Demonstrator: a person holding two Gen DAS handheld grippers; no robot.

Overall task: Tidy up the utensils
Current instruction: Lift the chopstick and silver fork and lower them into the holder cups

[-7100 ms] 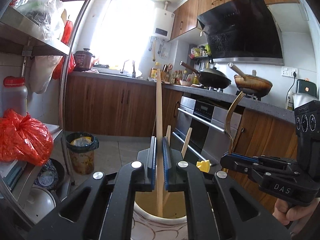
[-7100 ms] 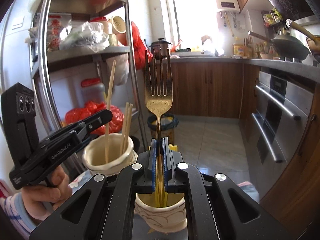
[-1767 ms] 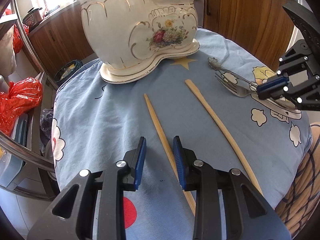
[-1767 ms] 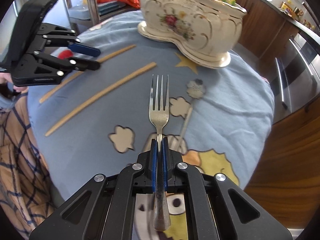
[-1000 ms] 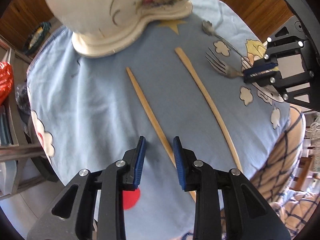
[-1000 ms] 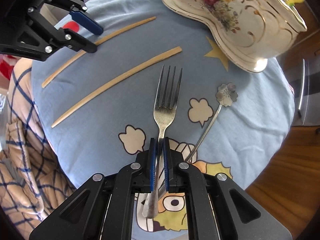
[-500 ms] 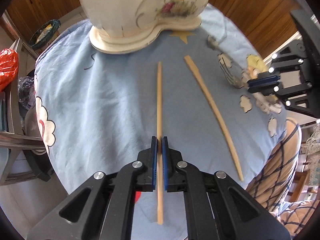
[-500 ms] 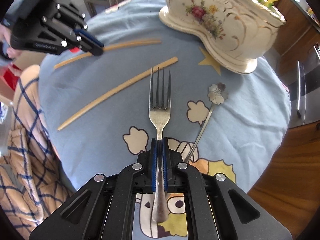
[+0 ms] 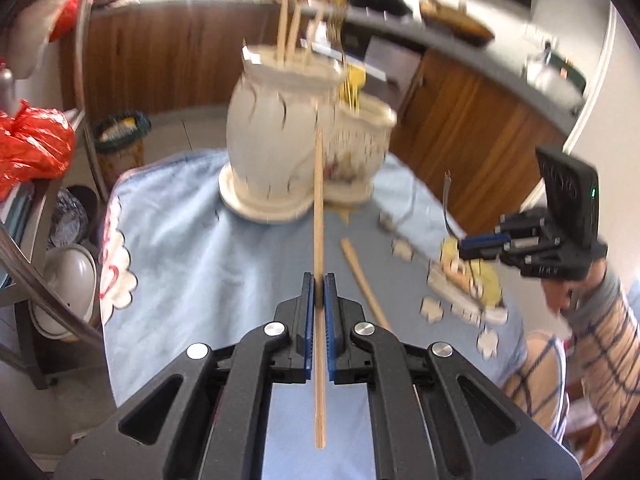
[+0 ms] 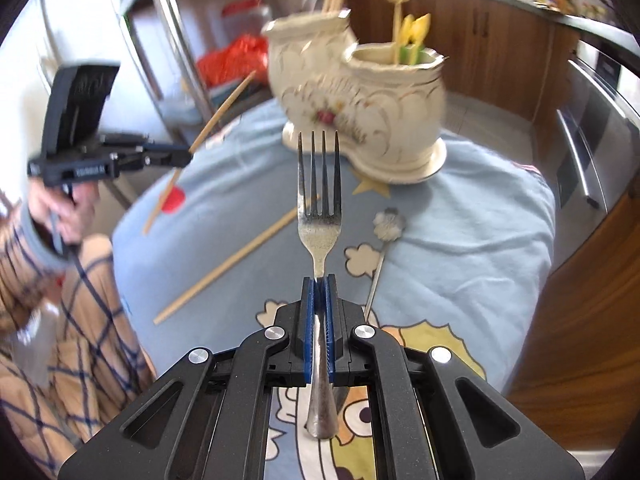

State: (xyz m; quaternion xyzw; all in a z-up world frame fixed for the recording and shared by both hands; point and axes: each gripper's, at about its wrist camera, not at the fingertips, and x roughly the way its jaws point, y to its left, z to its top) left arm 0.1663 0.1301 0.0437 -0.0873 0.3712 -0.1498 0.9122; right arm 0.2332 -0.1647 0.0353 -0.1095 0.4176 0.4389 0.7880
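My left gripper (image 9: 319,280) is shut on a wooden chopstick (image 9: 318,208) and holds it off the blue tablecloth, its tip toward the white ceramic utensil holder (image 9: 276,136). My right gripper (image 10: 319,282) is shut on a silver fork (image 10: 319,216), lifted with its tines toward the same holder (image 10: 360,100). In the left wrist view the right gripper (image 9: 478,242) shows at the right edge with the fork. A second chopstick (image 10: 236,258) and a flower-headed spoon (image 10: 384,240) lie on the cloth. The holder's two cups hold chopsticks and yellow utensils.
The blue cartoon tablecloth (image 9: 192,240) covers a small round table. A metal shelf rack (image 9: 84,80) with a red bag (image 9: 32,148) stands to the left. Wooden cabinets (image 9: 460,120) and an oven (image 10: 592,152) lie beyond. A person's plaid sleeve (image 10: 52,320) is close.
Both grippers have risen and tilted up from the cloth. The left one shut on the chopstick and lifted it. The right one raised the fork. The holder now stands ahead of both.
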